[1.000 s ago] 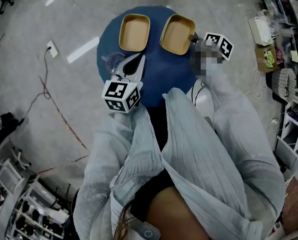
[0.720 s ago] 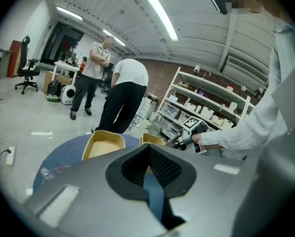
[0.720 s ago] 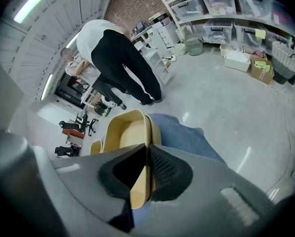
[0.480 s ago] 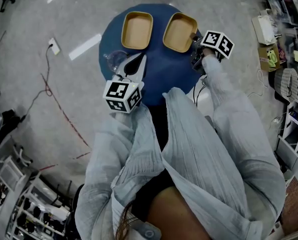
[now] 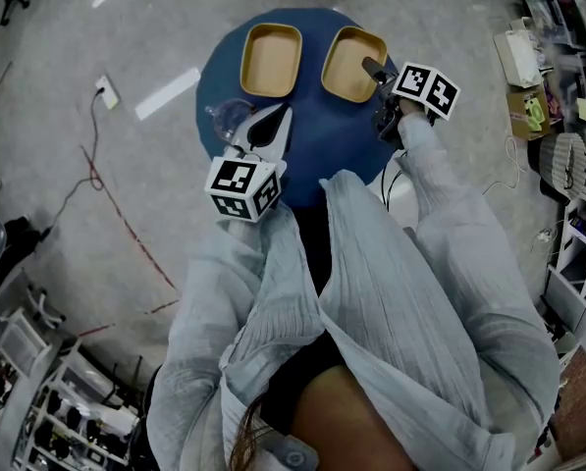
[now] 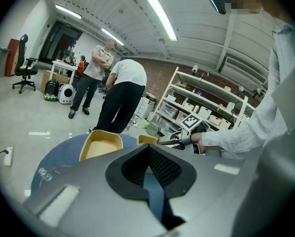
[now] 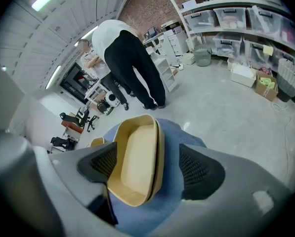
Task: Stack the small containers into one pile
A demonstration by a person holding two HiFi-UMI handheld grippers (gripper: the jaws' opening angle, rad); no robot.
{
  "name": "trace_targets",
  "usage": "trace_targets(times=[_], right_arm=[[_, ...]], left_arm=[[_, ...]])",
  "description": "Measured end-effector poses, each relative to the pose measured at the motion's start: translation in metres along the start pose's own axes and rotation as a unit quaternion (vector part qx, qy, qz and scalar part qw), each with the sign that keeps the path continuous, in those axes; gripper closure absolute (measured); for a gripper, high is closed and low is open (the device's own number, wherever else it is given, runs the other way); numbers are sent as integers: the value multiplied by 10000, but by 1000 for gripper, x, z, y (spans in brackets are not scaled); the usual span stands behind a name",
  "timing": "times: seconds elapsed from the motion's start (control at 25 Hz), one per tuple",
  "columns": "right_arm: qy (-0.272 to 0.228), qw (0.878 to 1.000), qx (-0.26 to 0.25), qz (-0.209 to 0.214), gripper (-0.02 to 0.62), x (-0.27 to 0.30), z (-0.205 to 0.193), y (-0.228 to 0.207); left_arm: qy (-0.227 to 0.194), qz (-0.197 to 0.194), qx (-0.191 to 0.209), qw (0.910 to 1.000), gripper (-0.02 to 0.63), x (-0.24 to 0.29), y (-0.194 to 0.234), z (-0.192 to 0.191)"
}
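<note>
Head view shows the left container (image 5: pixel 270 60) and the right container (image 5: pixel 351 64) side by side on the blue table (image 5: pixel 322 140). The right gripper (image 7: pixel 152 168) has just been opening its jaws around the right container, and one jaw covers that container's edge. The left gripper (image 6: pixel 148 149) is closed and empty.

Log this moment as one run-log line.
right gripper: jaws just opened, right tan container between them | left gripper: shut, empty | left tan container: beside it on blue table | pile: not yet made

Left gripper (image 5: pixel 271 124) shut, right gripper (image 5: pixel 379 78) opening astride container (image 5: pixel 346 65)
</note>
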State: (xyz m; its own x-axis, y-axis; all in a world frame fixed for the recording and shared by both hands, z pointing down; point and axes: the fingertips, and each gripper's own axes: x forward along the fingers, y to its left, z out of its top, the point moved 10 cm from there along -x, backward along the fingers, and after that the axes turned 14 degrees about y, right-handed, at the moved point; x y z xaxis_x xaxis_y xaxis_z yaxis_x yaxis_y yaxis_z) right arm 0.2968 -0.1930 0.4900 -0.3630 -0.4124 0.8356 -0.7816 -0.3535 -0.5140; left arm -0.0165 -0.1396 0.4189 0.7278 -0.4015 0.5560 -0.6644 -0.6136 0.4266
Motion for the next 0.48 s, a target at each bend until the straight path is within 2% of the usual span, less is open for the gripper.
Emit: trace_targets(times=[0.24,0.48], right_arm=[[-130,9998,-98,105,202,-5,-4,7],[-174,9984,-251,484,202,-9,-2,31]], left_arm=[[2,-15,30,10000,595,-3,1,0],[-98,64,1,9999,595,-14,5,-1]])
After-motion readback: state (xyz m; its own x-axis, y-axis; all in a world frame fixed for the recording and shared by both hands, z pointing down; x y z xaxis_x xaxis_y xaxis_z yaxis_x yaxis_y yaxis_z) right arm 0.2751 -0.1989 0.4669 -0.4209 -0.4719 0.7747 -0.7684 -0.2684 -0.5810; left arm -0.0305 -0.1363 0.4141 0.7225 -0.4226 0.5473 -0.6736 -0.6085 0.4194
